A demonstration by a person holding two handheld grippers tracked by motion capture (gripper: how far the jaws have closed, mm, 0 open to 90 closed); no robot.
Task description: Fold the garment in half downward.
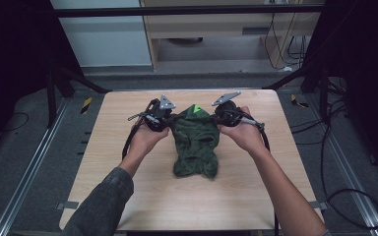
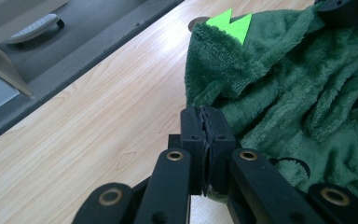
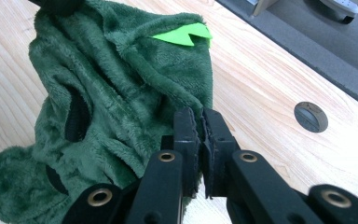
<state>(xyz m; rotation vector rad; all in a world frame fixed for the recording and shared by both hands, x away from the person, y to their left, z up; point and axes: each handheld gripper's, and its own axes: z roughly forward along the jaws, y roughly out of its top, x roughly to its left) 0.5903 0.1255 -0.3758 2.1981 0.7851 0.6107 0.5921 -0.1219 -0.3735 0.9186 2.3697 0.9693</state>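
Green fleece garment (image 1: 195,142) between both shut hand-held grippers, on table (image 1: 142,196).

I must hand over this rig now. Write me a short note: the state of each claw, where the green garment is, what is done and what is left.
Left claw: shut, at the left edge of the green fleece garment; whether fabric is pinched between the pads cannot be told.
Right claw: shut, at the garment's right edge; grip also unclear.
Garment: on the wooden table, near its middle, crumpled, the bright green spike at its far end between the two claws.
Done: both claws are at the far end.
Left: probably spreading it flat or folding it; check both grips first.
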